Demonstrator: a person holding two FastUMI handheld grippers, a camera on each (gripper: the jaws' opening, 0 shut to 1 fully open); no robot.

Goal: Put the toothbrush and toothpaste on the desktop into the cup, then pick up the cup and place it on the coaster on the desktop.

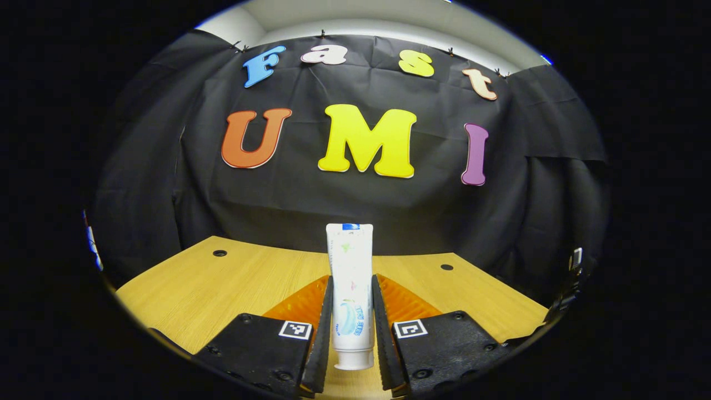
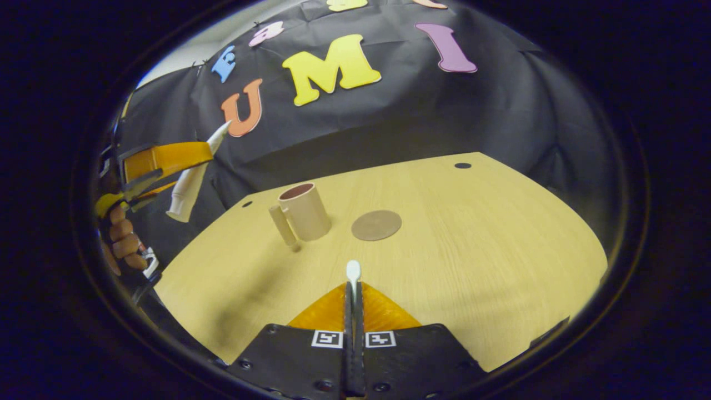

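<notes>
The left gripper [image 1: 352, 311] clamps the toothpaste [image 1: 350, 278]; the right gripper [image 2: 354, 300] pinches the toothbrush [image 2: 353, 270]. Both are held aloft. The cup [image 2: 304, 212] stands at 9 o'clock of the coaster [image 2: 376, 225], apart; loading and placing remain

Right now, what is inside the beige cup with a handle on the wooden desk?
The beige handled cup looks empty near its rim: a bare brownish inner wall shows in the right gripper view. Its bottom is hidden by the near wall, so I cannot tell what lies there.

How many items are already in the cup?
0. The toothpaste is clamped in the left tool; the toothbrush is clamped in the right tool; cup interior partly hidden.
</notes>
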